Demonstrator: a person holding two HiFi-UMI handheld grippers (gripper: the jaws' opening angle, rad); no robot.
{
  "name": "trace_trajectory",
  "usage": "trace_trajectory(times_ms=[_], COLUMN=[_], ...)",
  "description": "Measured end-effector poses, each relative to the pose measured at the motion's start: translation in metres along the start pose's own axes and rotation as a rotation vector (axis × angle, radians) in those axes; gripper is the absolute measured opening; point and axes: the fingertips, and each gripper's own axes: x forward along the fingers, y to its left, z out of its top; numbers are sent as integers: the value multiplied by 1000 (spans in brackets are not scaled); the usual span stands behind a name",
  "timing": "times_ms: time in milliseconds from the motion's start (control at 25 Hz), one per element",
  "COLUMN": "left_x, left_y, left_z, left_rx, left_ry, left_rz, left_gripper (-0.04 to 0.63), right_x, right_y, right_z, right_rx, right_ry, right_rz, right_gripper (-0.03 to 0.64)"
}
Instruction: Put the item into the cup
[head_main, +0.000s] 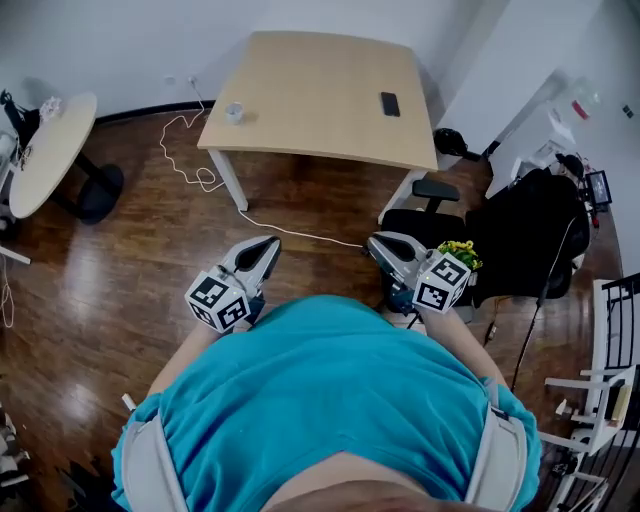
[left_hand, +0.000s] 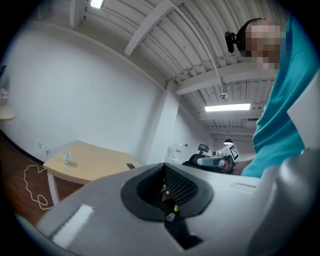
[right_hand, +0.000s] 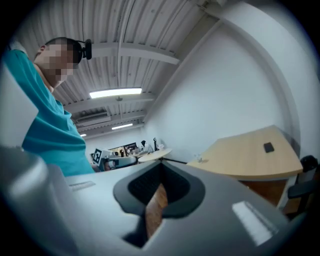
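A small clear glass cup stands near the left corner of a light wooden table, well ahead of me. A flat black item lies toward the table's right side. Both grippers are held close to my body over the wooden floor, far short of the table. My left gripper is shut with nothing held. My right gripper is shut and empty too. The left gripper view shows its own tips, the cup and the black item. The right gripper view shows its tips, the cup and the item.
A black office chair stands at the table's right front corner. A white cable trails over the floor by the left table leg. A round table is at the far left. A yellow plant and dark bag sit at right.
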Motion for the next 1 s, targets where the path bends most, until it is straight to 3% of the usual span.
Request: trace_trajectory(times_ms=[160, 320, 1000], left_x=[31, 50, 58], left_y=[-33, -56, -46], left_z=[-24, -31, -16], left_rx=[-46, -11, 30], left_ry=[34, 55, 63], left_rz=[-27, -61, -72], left_gripper=[5, 5, 5], right_x=[-39, -63, -47], right_y=[-7, -15, -16], right_z=[-12, -14, -1], right_rx=[-21, -43, -79], right_ry=[27, 13, -7], right_rz=[-13, -26, -1], right_gripper=[0, 0, 0])
